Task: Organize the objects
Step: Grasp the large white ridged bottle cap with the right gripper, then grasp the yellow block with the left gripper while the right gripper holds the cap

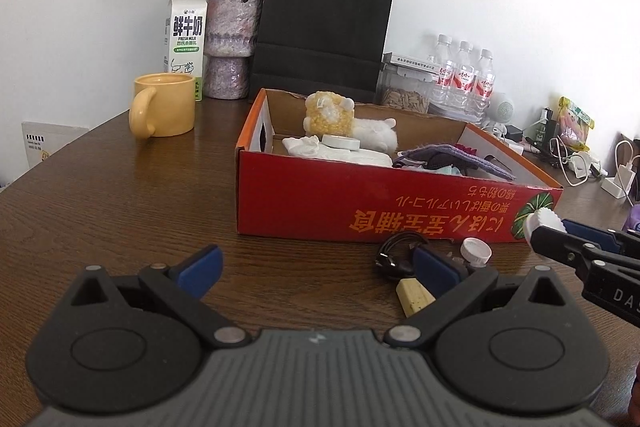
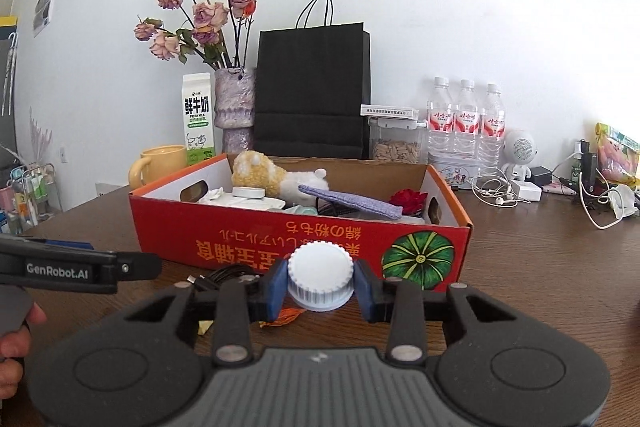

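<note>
My right gripper (image 2: 320,283) is shut on a white ribbed cap (image 2: 320,271), which it holds just above the table in front of the red cardboard box (image 2: 240,243). The left wrist view shows the same cap (image 1: 542,221) in the right gripper (image 1: 550,227) at the box's near right corner. My left gripper (image 1: 318,269) stands wide open over the wood table with nothing between its fingers. Near its right finger lie a second white cap (image 1: 476,251), a coiled black cable (image 1: 396,255) and a pale yellow block (image 1: 414,297). The box (image 1: 360,203) holds plush toys, a white tin and cloth items.
A yellow mug (image 1: 164,107), a milk carton (image 1: 186,35), a vase of dried roses (image 1: 232,43) and a black paper bag (image 1: 324,27) stand behind the box. Water bottles (image 2: 466,123), a seed jar (image 2: 396,143) and tangled cables (image 2: 500,191) fill the back right. An orange wrapper (image 2: 286,317) lies under my right fingers.
</note>
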Demonstrator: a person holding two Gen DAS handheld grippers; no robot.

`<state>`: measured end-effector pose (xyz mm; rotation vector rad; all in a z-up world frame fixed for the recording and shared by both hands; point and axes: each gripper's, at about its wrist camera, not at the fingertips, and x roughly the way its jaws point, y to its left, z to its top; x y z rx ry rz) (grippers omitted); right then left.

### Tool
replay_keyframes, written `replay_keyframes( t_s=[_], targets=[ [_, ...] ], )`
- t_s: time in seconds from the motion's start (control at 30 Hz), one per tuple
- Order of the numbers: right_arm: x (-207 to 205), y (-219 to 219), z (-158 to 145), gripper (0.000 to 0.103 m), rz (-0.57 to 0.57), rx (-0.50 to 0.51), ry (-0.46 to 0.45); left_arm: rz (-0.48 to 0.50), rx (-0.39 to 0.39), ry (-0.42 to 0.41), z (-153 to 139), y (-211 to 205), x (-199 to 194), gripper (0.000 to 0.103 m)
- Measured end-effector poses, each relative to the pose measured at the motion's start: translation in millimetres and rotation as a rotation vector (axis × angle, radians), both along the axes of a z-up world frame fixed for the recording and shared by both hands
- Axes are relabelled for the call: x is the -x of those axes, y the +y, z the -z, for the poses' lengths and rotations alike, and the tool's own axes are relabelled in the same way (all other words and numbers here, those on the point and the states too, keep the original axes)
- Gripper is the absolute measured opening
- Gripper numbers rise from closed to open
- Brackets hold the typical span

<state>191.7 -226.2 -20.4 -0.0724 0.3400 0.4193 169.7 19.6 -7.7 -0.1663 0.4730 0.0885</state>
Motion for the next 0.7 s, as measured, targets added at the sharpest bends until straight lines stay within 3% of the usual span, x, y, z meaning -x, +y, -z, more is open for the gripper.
replay_keyframes(
  t_s=[0.37, 0.7],
  targets=[
    [3, -45, 1, 0.035, 0.092, -0.058, 0.020, -0.005, 0.002, 0.037, 3, 0, -5, 0.103],
    [1, -43, 2, 0.035, 0.076, -0.049, 0.024, 0.018, -0.028, 0.102, 7, -10, -15, 0.103]
  ],
)
